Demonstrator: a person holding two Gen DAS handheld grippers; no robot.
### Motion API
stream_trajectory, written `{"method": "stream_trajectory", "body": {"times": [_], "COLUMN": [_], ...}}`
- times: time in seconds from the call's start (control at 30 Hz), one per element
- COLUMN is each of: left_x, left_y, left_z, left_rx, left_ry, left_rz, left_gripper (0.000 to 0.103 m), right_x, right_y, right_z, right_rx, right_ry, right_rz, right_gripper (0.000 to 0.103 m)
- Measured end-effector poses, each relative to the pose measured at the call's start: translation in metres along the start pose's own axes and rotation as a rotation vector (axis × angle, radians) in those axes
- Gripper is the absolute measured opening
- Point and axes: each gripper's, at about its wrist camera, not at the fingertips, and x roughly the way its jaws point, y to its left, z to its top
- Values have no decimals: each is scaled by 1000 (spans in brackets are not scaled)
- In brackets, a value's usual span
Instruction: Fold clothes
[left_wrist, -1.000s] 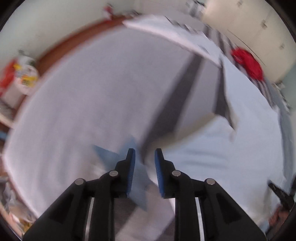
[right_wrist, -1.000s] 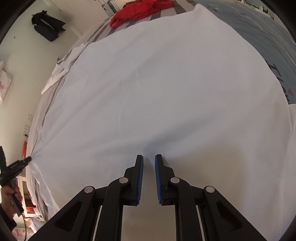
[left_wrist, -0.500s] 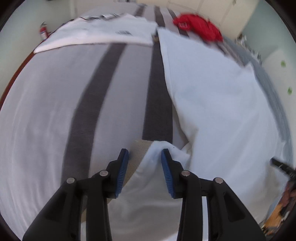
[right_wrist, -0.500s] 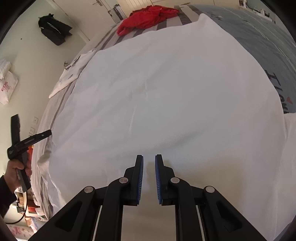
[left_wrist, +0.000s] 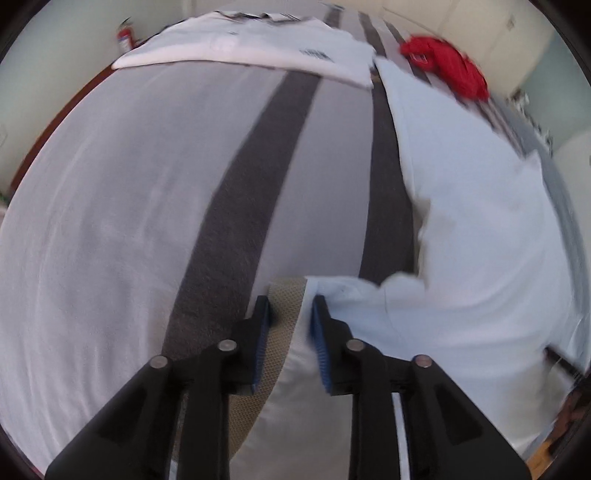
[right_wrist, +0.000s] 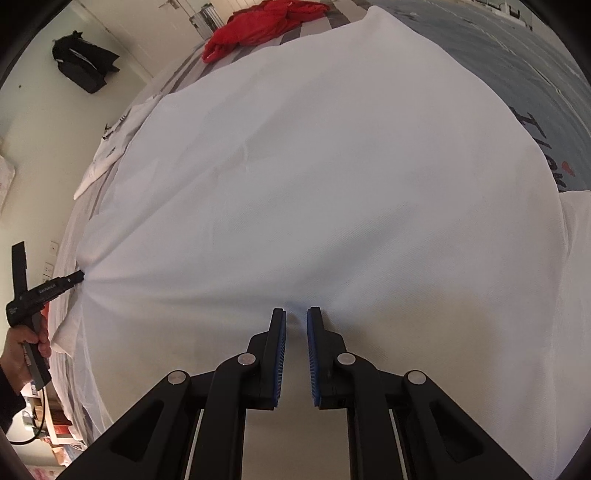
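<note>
Large white cotton garment (right_wrist: 325, 177) lies spread over the grey-striped bed (left_wrist: 155, 206). Left gripper (left_wrist: 290, 314): fingers closing on the garment's corner, with a beige mesh patch also between them; view blurred, contact unclear. Right gripper (right_wrist: 296, 325): fingers pinch a small tuck of the near hem. Far end: crumpled red garment (right_wrist: 258, 26) and folded white printed shirt (left_wrist: 258, 51), partly cut off.

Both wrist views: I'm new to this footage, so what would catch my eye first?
A big white garment spreads across the striped bed, filling the right wrist view, pinched at its near edge by the right gripper. At its left corner, the left gripper, jaws closing, has a bunched corner between them. A red garment lies crumpled at the bed's far end.
</note>
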Motion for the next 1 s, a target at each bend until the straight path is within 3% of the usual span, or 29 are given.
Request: {"method": "stream_trajectory", "body": {"times": [0.13, 0.2, 0.3, 0.4, 0.5, 0.53, 0.63, 0.7, 0.87, 1.0], "left_x": [-52, -72, -73, -49, -8, -11, -25, -45, -78, -58], "left_y": [-1, -8, -41, -64, -72, -73, -79, -81, -113, -134], "left_z": [3, -3, -8, -28, -54, -59, -55, -54, -79, -82], "left_rx": [-38, -7, 86, 166, 222, 213, 149, 75, 116, 107], "left_ry": [-192, -246, -218, -121, -42, -88, -60, -85, -124, -73], "left_rz": [65, 37, -26, -21, 99, 110, 160, 139, 115, 100], "left_gripper": [34, 35, 35, 35, 37, 38, 38, 38, 38, 38], "right_x": [-10, -18, -32, -50, -71, -79, -103, -115, -121, -111], "right_y": [-5, -13, -28, -48, -68, -75, -111, -137, -198, -218], "right_z": [3, 2, -3, -12, -22, -25, -34, -41, -57, -64], "right_rx": [11, 29, 57, 72, 93, 100, 137, 171, 288, 318], "right_ry": [-30, -53, -78, -97, -122, -132, -154, -162, -153, -125], "right_rz": [-17, -26, -43, -65, -95, -106, -151, -183, -205, -152], "right_gripper": [11, 11, 11, 11, 18, 19, 22, 24, 36, 38]}}
